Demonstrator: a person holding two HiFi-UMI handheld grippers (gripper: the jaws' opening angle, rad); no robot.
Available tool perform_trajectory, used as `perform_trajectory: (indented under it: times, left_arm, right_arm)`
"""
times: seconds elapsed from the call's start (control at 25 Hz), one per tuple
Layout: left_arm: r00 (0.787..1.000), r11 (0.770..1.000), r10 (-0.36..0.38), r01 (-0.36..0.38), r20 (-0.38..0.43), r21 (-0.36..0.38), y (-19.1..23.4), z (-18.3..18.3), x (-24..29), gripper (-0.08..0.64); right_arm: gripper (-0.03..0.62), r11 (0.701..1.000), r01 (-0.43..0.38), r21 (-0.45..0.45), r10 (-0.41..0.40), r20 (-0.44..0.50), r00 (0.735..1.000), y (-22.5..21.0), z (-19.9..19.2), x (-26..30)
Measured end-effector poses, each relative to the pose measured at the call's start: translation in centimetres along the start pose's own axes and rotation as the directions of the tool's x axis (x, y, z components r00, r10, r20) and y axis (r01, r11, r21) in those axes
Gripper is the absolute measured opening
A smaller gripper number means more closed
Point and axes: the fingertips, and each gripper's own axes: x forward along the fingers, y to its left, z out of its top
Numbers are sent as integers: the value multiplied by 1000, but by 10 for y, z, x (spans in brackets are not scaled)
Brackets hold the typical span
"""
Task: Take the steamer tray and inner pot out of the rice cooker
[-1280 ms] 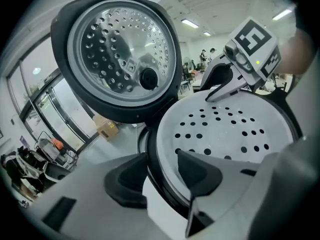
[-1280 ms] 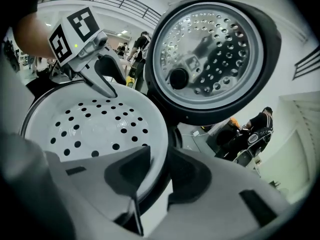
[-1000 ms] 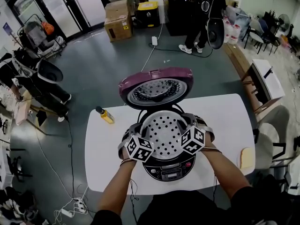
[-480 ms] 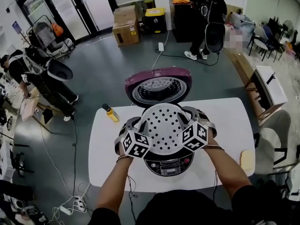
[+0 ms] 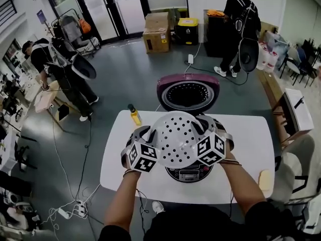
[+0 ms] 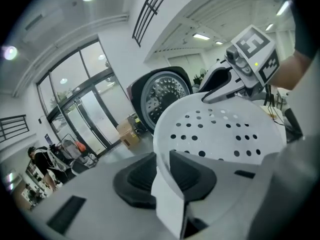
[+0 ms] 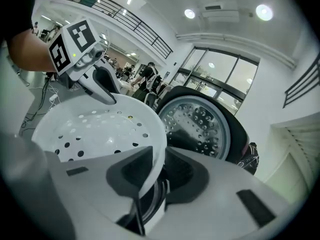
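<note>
From the head view, the white perforated steamer tray [image 5: 175,137] hangs in the air above the open rice cooker [image 5: 190,173]. The left tool [image 5: 148,134] is on its left rim and the right tool [image 5: 206,130] on its right rim. The tray covers the cooker's mouth here, so the inner pot cannot be seen. Only the control panel [image 5: 189,175] shows at the near side, with the purple lid [image 5: 188,92] standing up at the far side. This view alone takes in the white desk [image 5: 120,159] and the yellow bottle [image 5: 134,115] at its far left.

The left gripper view shows what the head view cannot: the two dark pads [image 6: 192,176] are clamped on the tray's thin rim, with the other tool on the opposite rim. The right gripper view shows the same pinch on its side. It also looks into the lid's dimpled metal inner face.
</note>
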Motion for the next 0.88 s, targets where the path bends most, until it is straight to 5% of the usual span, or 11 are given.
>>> perform_trajectory:
  times: [0.48,0.88]
  left_arm:
    - [999,995,38,-41,-32,-91,65,-103,-90,77]
    - [991,980,62,-82,-115,-179,120,-223,-132,72]
  right_arm:
    - [75,997,-70,-43,70,9,997,110,96,19]
    - [78,979,-177,-97,179,8,984,222,163,66]
